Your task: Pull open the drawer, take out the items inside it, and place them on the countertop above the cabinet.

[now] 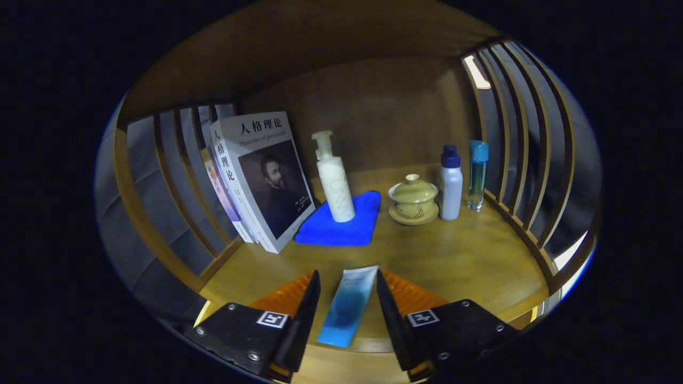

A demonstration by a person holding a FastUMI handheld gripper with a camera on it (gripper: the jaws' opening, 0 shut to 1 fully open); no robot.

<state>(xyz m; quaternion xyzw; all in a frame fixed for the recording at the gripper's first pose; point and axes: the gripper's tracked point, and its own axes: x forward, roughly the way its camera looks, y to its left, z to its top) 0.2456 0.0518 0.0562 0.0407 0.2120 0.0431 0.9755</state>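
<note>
Wooden shelf alcove (373,106), slatted side rails (507,122), wood countertop (453,256), dim warm light.

The gripper (348,290) has two wedge-shaped fingers with ribbed inner pads. Each sits on a flat plate fixed with small silver screws. A square black-and-white marker sits on each plate, at seven and five o'clock.

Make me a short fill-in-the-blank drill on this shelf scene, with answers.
1. The pump bottle stands on a blue ____.
2. The tube lies between the gripper's two ____.
3. The lidded cup sits on a ____.
4. The books lean against the wooden ____.

Answers: cloth; fingers; saucer; slats
</note>
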